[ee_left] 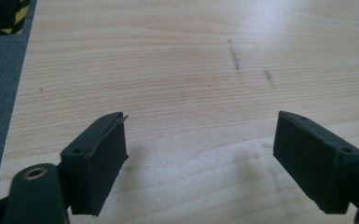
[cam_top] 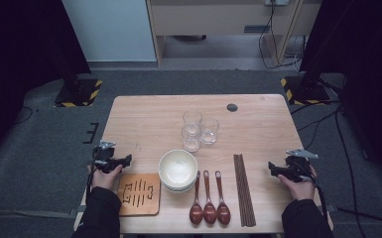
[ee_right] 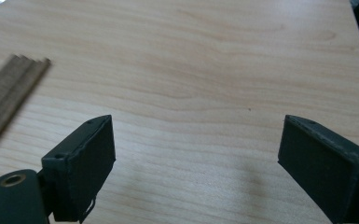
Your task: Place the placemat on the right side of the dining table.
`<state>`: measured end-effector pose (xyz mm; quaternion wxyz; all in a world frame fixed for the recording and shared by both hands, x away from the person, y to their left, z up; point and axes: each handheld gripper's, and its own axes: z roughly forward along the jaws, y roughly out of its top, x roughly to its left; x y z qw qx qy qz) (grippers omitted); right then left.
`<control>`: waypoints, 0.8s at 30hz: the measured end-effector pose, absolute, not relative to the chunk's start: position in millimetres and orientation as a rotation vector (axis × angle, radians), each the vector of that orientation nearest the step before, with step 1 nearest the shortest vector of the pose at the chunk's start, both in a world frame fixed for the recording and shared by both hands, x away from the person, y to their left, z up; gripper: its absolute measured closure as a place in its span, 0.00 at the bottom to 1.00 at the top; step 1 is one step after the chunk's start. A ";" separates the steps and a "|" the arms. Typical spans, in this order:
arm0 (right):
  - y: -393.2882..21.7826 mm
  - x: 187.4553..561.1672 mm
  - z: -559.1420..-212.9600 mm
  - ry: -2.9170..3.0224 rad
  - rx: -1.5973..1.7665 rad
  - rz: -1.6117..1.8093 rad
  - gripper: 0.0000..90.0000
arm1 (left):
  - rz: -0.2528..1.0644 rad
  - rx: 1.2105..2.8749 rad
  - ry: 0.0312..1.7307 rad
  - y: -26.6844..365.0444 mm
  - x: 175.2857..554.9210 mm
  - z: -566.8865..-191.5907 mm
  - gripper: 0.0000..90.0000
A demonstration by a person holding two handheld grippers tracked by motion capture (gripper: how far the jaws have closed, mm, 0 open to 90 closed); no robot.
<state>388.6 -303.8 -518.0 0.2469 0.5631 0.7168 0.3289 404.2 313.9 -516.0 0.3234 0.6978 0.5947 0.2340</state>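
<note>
Landmark: the stacked white bowls [cam_top: 177,170]. Nearest the person, three wooden spoons [cam_top: 209,198] lie just right of the bowls, with the chopsticks [cam_top: 244,188] beyond them. The left gripper [cam_top: 125,160], jaws apart and empty, hovers left of the bowls above the wooden trivet [cam_top: 139,194]. The right gripper [cam_top: 272,168], jaws apart and empty, sits right of the chopsticks. Three glasses [cam_top: 198,130] stand behind the bowls.

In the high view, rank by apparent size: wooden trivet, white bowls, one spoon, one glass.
1. wooden trivet and white bowls: footprints look too alike to rank.
2. spoon: long but slim.
3. glass: smallest, though it stands farther from the camera.
</note>
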 end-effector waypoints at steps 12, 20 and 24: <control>-290.1 376.3 -504.0 1.962 1.440 0.929 0.11 | 0.614 1.810 1.472 295.6 366.7 -495.4 0.26; -288.7 373.9 -503.3 1.967 1.444 0.907 0.11 | 0.584 1.800 1.467 297.0 344.7 -497.1 0.24; -288.1 373.3 -502.2 1.966 1.459 0.902 0.11 | 0.571 1.815 1.461 297.4 335.3 -499.9 0.23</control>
